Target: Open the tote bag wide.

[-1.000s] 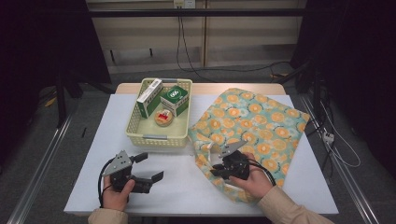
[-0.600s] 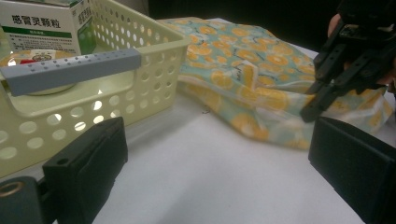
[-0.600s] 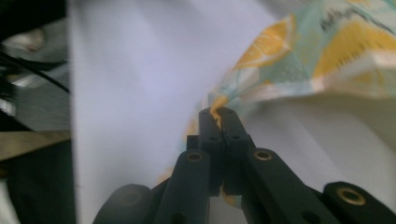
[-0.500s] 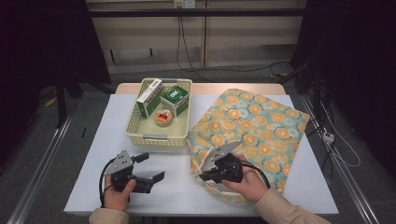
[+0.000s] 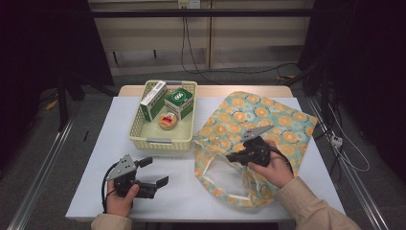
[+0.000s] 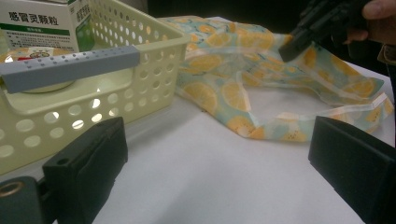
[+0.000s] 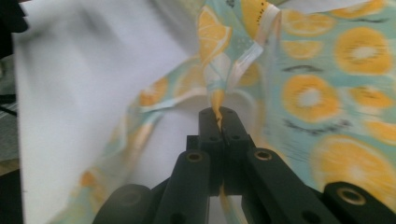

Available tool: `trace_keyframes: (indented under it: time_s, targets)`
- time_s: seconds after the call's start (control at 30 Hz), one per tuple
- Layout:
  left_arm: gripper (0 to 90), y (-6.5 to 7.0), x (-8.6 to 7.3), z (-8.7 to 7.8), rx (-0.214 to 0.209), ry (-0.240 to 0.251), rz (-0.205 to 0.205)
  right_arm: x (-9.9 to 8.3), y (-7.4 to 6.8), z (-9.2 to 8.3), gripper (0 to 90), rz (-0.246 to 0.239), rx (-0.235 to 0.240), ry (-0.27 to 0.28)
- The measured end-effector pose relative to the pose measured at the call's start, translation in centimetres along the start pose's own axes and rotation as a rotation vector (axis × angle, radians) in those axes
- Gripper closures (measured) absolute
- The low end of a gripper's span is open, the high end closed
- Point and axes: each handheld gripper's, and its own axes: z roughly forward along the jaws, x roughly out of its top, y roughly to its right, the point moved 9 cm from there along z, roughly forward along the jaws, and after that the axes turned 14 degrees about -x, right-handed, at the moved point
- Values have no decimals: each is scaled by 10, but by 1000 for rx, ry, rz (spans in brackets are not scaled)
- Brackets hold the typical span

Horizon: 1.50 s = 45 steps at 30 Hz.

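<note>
Nearest you, your left gripper (image 5: 149, 173) rests on the white table (image 5: 105, 143) close to the front edge, jaws spread wide with nothing between them. Bare tabletop runs from it to the front rim of the yellow basket (image 5: 161, 142) ahead and across to the bag at its right, so there is open room on that side.

Your right gripper (image 5: 231, 157) is pinched tight on the near rim of the orange-print bag (image 5: 268, 120), lifting that edge so the mouth gapes toward the table's middle. The bag lies on the right half of the table; its near hem comes close to the front edge, and its far corner reaches close to the right edge. Its left side lies just beside the basket's right front corner.

In the right gripper view the jaws meet on a thin fold of fabric (image 7: 217, 100), with the pale trim of the rim running up from the pinch; the high view is too small to show that detail. The left gripper view shows the basket's grey handle bar (image 6: 70, 67) and the open mouth's white lining (image 6: 275, 100) from low down.

Farther off, the basket holds a white-and-green box (image 5: 153, 99), a green box (image 5: 179, 101) and a round tin (image 5: 167, 120).
</note>
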Motion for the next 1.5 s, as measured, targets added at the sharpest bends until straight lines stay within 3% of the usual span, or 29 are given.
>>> trace_keyframes:
  time_s: [0.13, 0.23, 0.33, 0.43, 0.53, 0.63, 0.8, 0.9, 1.03, 1.17, 1.37, 1.43, 1.5]
  targets:
    - [45, -1, 0, 0, -1, -1, -1, 0, 29, -8, 900, 22, -54, 6]
    - [45, 0, 0, 0, -2, -1, -2, 0, 51, -12, 900, 57, -60, 20]
    - [45, -1, 0, 0, -2, -1, -2, -4, 76, -11, 897, 90, -102, 5]
    - [45, -1, -1, 0, -2, -1, -4, -8, 98, -7, 889, 156, -108, -1]
    - [45, -2, -1, 0, -3, 0, -6, -13, 114, -3, 853, 197, -142, -5]
    - [45, -3, -2, -1, -2, -4, -5, -19, 120, 3, 813, 211, -161, -15]
    - [45, -3, -2, -1, -3, 0, -9, -24, 114, 6, 673, 201, -193, -18]
    - [45, -3, -2, -1, -1, -4, -8, -24, 107, 2, 523, 168, -212, -5]
    - [45, -2, -2, 0, 0, -2, -6, -26, 90, -10, 393, 123, -217, 16]
    - [45, -2, -3, 0, -2, -9, -4, -33, 63, -19, 341, 97, -170, 41]
    - [45, 0, 0, 0, -4, -3, 7, -53, 30, -22, 346, 55, -107, 13]
    - [45, 0, 1, -1, -5, 0, 10, -59, 26, -22, 332, 45, -127, 8]
    - [45, 0, 1, 0, -4, -1, 11, -67, 26, -19, 316, -4, -170, -24]
